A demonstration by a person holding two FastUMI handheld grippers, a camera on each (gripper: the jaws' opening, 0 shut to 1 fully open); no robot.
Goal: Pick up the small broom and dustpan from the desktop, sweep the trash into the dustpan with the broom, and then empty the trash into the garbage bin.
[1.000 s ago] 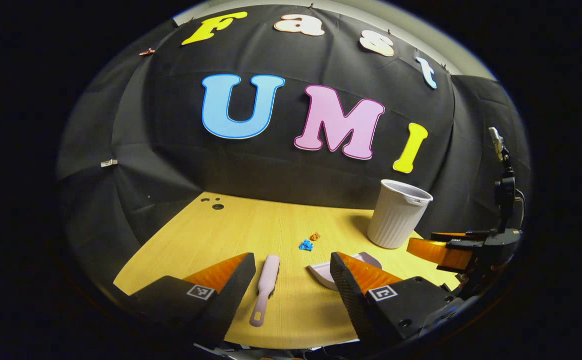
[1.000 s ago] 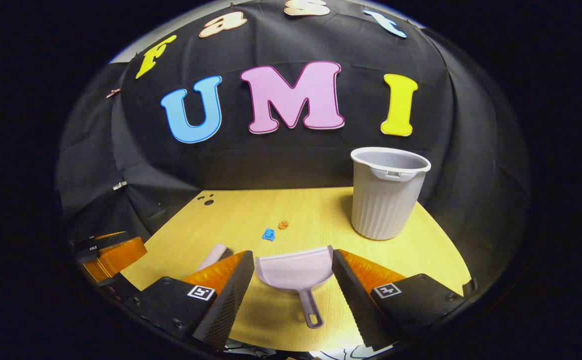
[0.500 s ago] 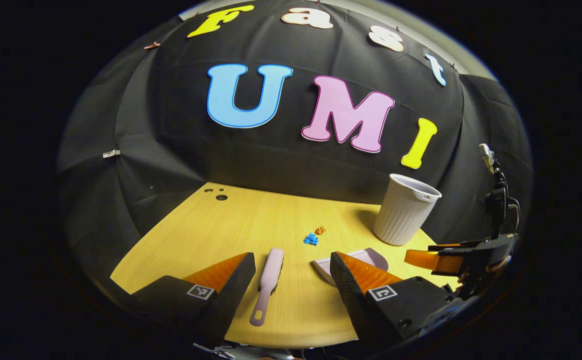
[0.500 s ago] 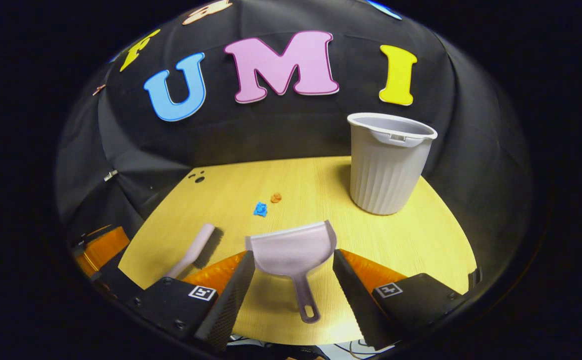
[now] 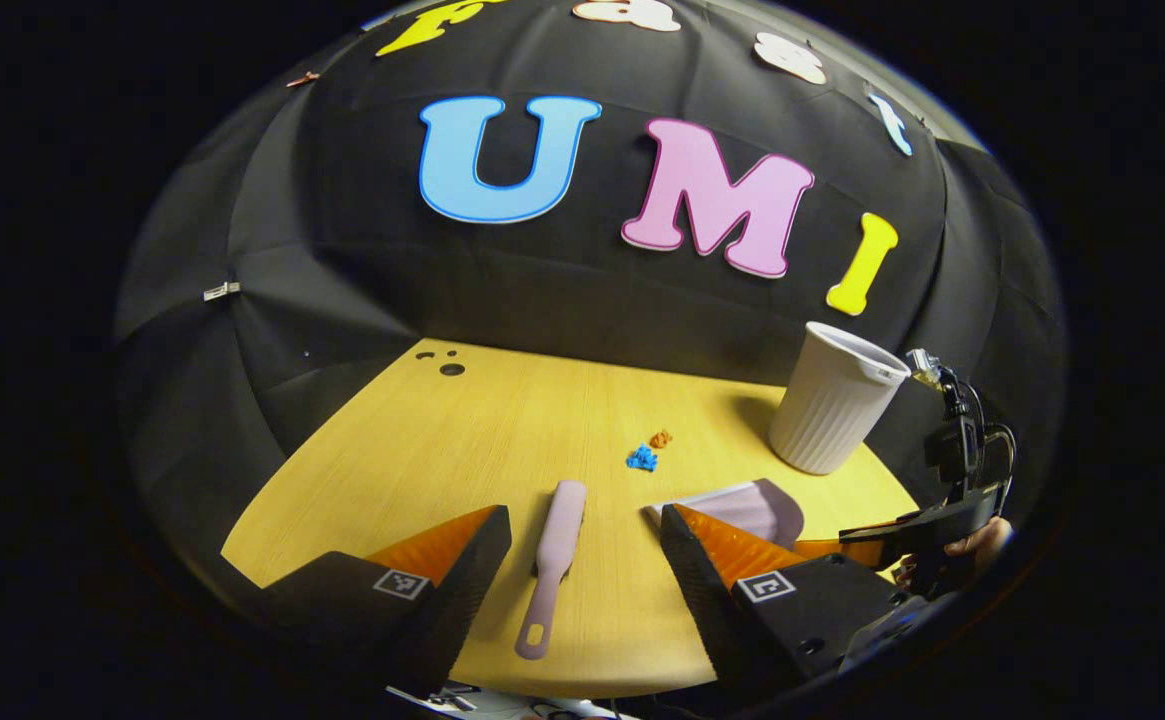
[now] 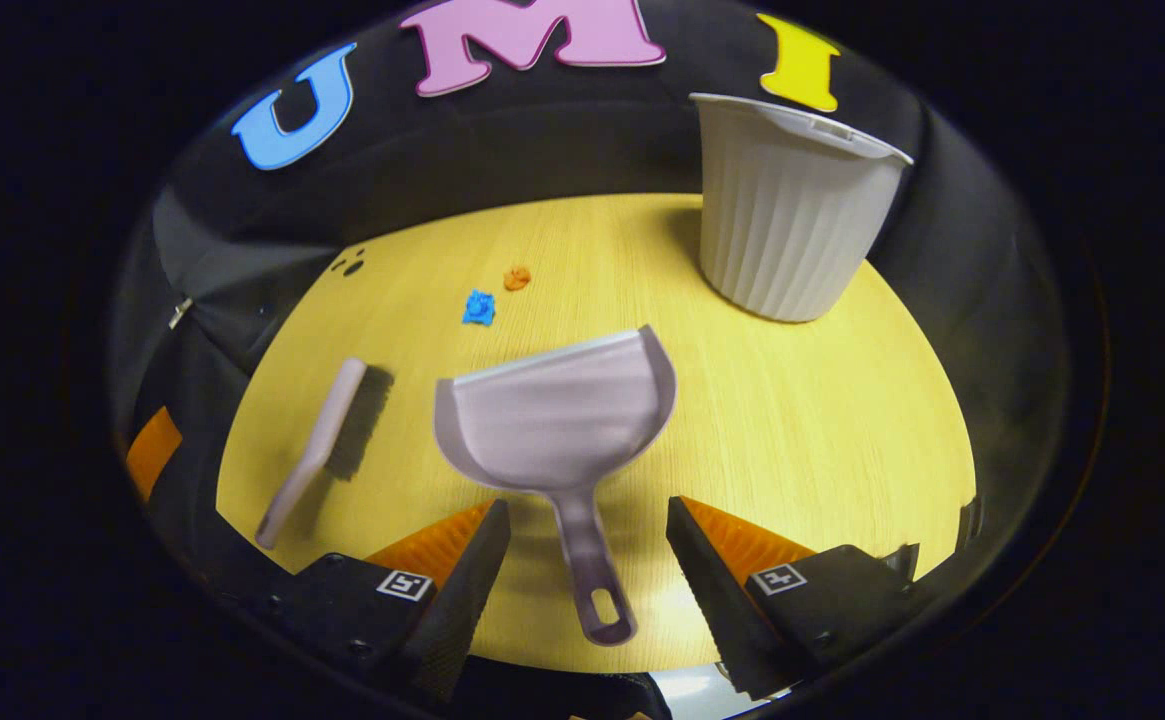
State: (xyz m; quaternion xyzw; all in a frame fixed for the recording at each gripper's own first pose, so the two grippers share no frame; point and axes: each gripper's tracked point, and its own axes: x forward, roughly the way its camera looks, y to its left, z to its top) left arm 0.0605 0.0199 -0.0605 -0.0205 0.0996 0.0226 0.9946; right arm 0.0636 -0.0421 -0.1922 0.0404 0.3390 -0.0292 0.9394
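Note:
A small pale pink broom point(image 5: 553, 560) point(image 6: 320, 447) lies flat on the wooden desktop point(image 5: 502, 450), handle toward me. My left gripper point(image 5: 584, 520) hovers open above it, fingers either side of its handle. A pale grey-pink dustpan point(image 6: 556, 415) point(image 5: 750, 501) lies flat, its handle point(image 6: 590, 580) pointing at me between the fingers of my open right gripper point(image 6: 587, 515), which hovers above it. A blue scrap point(image 5: 641, 459) point(image 6: 479, 307) and an orange scrap point(image 5: 660, 438) point(image 6: 516, 277) lie mid-desk. The right gripper point(image 5: 917, 535), with a hand on it, shows at the right of the left gripper view.
A ribbed pale garbage bin point(image 5: 832, 412) point(image 6: 785, 205) stands upright at the desk's far right, near the black cloth wall. Small dark holes point(image 5: 450, 368) mark the far left corner. The desk's near edge runs just under both grippers.
Both grippers have tilted down toward the desk and moved forward. The right one now looks steeply down on the dustpan, its handle between the fingers. Nothing has been grasped.

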